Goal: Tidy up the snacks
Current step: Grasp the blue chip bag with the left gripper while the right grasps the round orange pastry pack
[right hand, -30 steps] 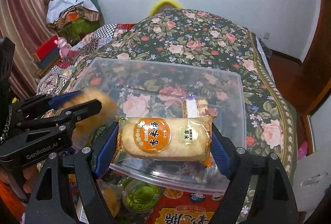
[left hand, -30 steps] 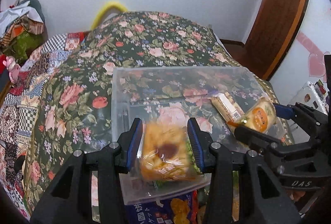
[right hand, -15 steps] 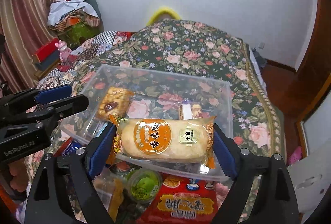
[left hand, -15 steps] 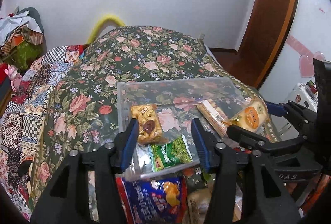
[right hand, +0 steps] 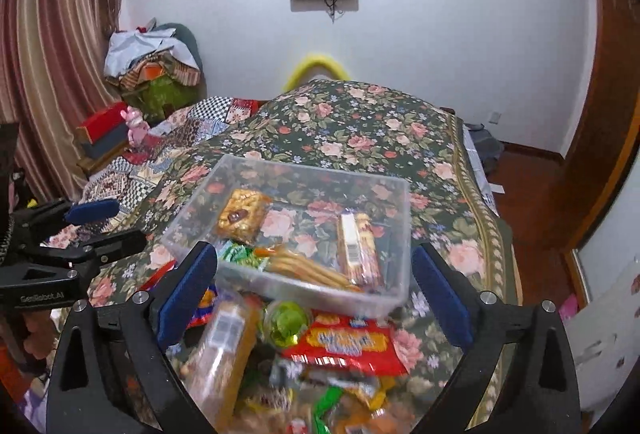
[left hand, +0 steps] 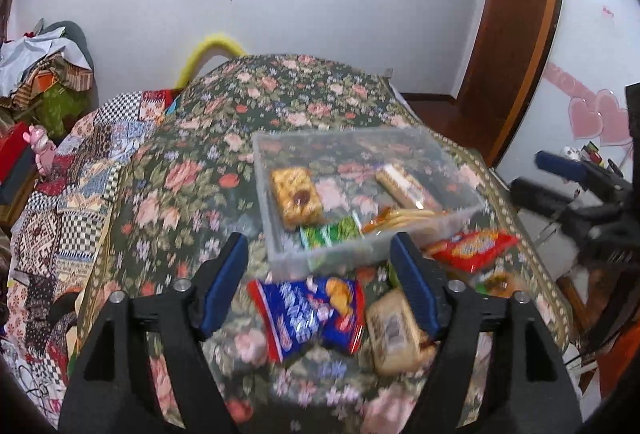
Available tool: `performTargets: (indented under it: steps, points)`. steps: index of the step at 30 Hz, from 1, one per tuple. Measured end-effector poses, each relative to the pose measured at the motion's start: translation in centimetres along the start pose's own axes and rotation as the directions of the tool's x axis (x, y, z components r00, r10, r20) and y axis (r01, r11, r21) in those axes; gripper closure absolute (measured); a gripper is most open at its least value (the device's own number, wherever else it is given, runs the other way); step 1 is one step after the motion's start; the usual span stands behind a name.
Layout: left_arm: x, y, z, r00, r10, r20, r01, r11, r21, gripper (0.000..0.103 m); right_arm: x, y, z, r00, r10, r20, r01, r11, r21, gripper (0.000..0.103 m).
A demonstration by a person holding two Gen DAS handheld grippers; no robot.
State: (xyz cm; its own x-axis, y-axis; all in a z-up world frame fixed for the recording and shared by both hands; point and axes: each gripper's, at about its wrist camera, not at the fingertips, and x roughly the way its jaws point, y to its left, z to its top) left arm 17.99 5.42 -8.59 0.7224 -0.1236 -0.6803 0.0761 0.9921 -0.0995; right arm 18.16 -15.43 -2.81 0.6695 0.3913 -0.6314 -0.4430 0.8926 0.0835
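a bed with a floral cover (left hand: pixel 304 101) fills both views under a white wall, and a clear bin (right hand: pixel 296 286) sits on it just ahead of both claws. the left claw (left hand: pixel 320 286) is spread wide and empty above a blue packet (left hand: pixel 308 314), with a tan packet (left hand: pixel 396 330) by its right finger. the right claw (right hand: pixel 312 290) is spread wide and empty too, over a red packet (right hand: pixel 344 344) and a green cup (right hand: pixel 284 322), while the bin ahead holds a yellow cake (right hand: pixel 242 215) and a long bar (right hand: pixel 356 248).

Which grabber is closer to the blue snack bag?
Left. The left gripper hangs open right over the blue snack bag. The right gripper, also open, is off to the side, above the red snack bag.
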Motion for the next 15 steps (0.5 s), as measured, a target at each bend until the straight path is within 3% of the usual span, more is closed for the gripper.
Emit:
performTargets:
  steps: [6, 12, 15]
  points:
    - [1.1, 0.9, -3.4, 0.996, 0.021, -0.084, -0.02, 1.0, 0.003, 0.024, -1.5, -2.3, -3.4, 0.999, -0.037, -0.034, 0.039, 0.997, 0.061, 0.004]
    - [3.2, 1.5, -6.2, 0.987, 0.011, -0.162, -0.015, 1.0, -0.026, 0.024, -0.7, -4.7, -7.8, 0.986, -0.095, -0.136, 0.11, 0.989, 0.104, 0.004]
    - [3.8, 1.3, -6.5, 0.986, 0.019, -0.167, -0.024, 0.999, -0.025, 0.023, -0.3, -5.7, -9.6, 0.98, -0.083, -0.18, 0.11, 0.983, 0.147, 0.004]
